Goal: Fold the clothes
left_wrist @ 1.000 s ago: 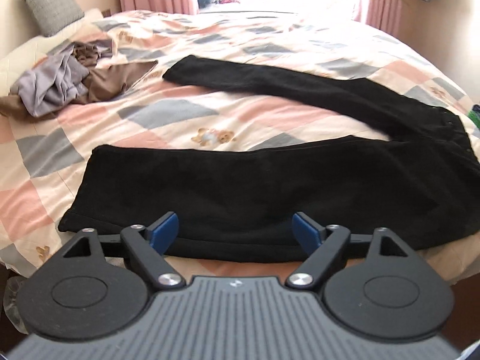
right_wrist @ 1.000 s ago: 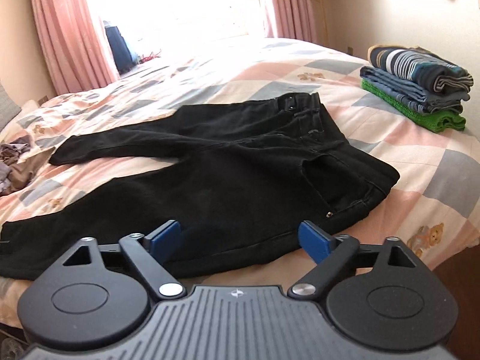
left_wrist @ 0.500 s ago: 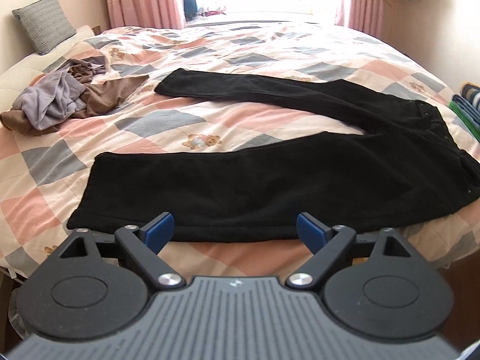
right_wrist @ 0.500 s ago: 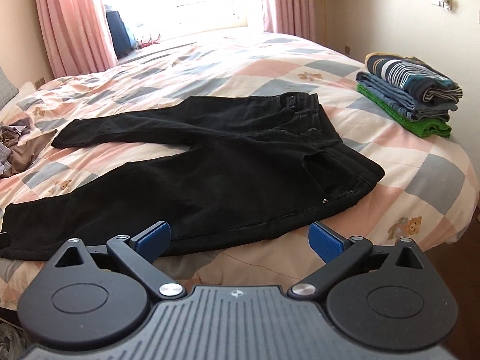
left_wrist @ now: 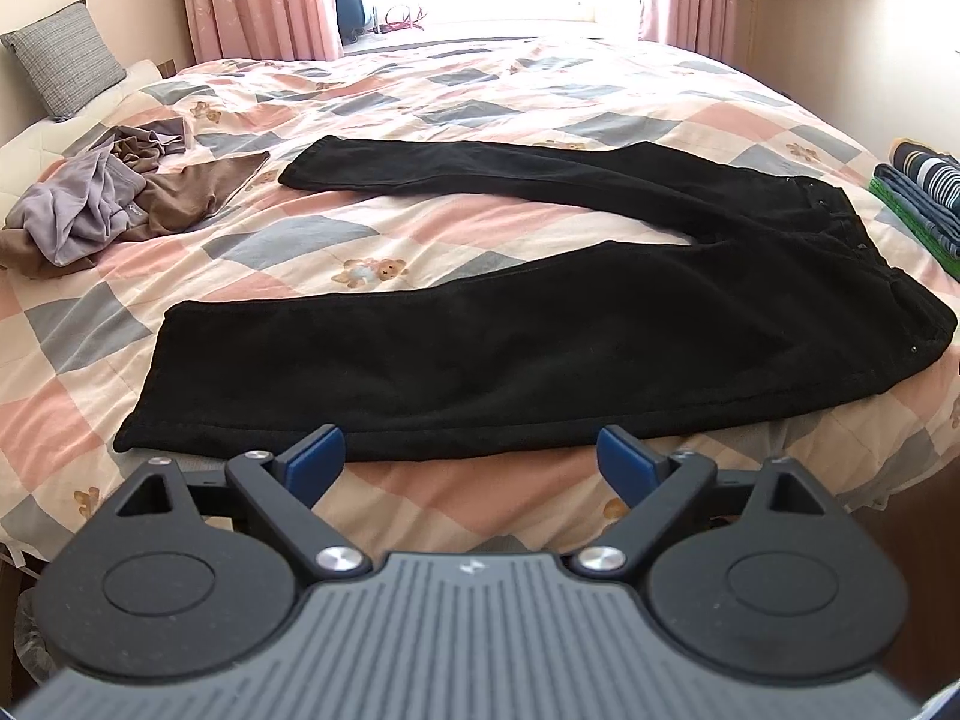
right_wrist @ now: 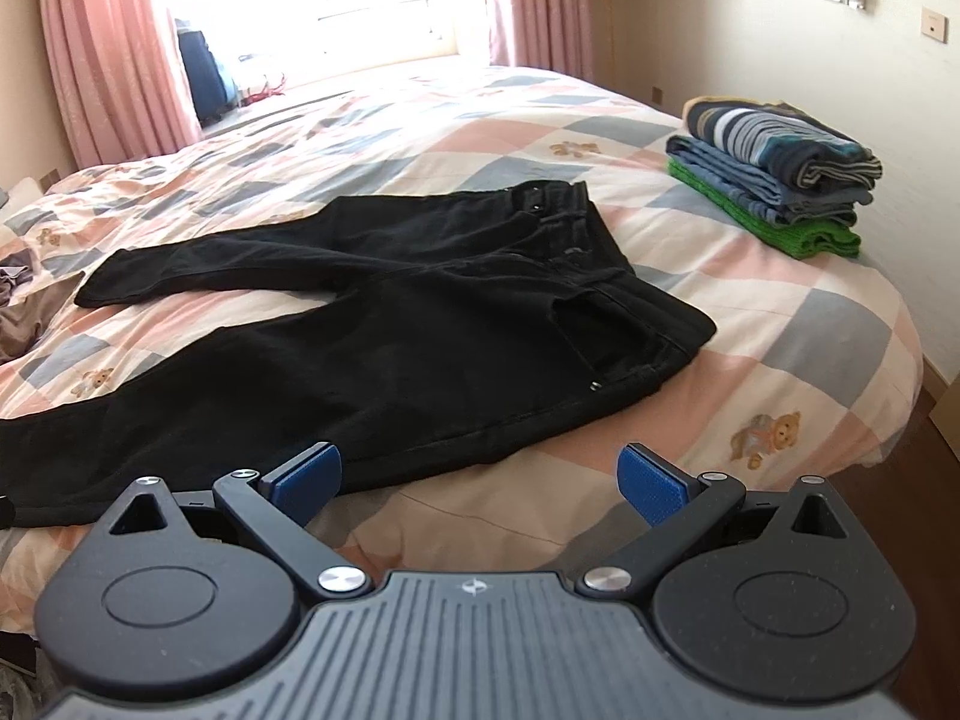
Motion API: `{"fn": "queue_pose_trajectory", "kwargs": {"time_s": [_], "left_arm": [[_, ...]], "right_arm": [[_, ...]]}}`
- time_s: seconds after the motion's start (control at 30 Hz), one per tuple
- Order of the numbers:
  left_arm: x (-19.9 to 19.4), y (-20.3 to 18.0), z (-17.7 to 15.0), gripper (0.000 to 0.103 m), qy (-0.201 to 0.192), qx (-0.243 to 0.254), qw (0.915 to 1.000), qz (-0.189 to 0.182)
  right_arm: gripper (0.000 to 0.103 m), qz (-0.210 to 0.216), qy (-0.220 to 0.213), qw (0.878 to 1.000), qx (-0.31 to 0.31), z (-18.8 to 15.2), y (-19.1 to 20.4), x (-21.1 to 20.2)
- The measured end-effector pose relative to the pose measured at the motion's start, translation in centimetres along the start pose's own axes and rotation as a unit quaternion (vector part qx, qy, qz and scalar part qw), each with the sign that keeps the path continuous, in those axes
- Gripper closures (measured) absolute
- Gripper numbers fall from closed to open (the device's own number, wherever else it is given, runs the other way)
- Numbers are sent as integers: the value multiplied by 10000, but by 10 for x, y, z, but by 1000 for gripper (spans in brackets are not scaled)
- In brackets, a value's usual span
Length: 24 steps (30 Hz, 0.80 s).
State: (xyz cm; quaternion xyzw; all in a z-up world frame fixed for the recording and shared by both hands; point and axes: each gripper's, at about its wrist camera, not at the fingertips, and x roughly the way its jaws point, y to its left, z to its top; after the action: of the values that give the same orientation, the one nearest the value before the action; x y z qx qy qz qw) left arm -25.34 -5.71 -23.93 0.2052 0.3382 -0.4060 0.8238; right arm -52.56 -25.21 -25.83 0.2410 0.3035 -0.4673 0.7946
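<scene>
Two pairs of tongs hung over the near edge of the bed (left_wrist: 540, 90), the left tongs (left_wrist: 471, 463) and the right tongs (right_wrist: 477, 477) both spread wide and gripping nothing, their blue pads clear of the cloth. The black trousers (left_wrist: 492, 342) lay flat on the pink, grey and cream patchwork quilt (right_wrist: 810, 324), legs splayed apart toward the pillow end, waistband toward the foot, the nearer leg running along the bed's edge just beyond the tongs. A pile of folded clothes (right_wrist: 774, 174), striped on top and green at the bottom, sat by the wall, well apart from the waistband. A crumpled heap of grey and brown garments (left_wrist: 114, 198) lay near a grey cushion (left_wrist: 63, 60). Pink curtains (right_wrist: 114, 60) framed a bright window.
</scene>
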Motion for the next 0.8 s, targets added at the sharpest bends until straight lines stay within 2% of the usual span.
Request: {"fn": "queue_pose_trajectory", "kwargs": {"time_s": [0.47, 0.8], "left_arm": [[3, 24, -18, 11, 167, -251, 9994, 172], [3, 35, -19, 11, 158, -370, 9988, 265]], "right_arm": [[0, -71, 48, 10000, -3, -5, -2, 3], [0, -35, 120, 9999, -42, -5, 2, 9]]}}
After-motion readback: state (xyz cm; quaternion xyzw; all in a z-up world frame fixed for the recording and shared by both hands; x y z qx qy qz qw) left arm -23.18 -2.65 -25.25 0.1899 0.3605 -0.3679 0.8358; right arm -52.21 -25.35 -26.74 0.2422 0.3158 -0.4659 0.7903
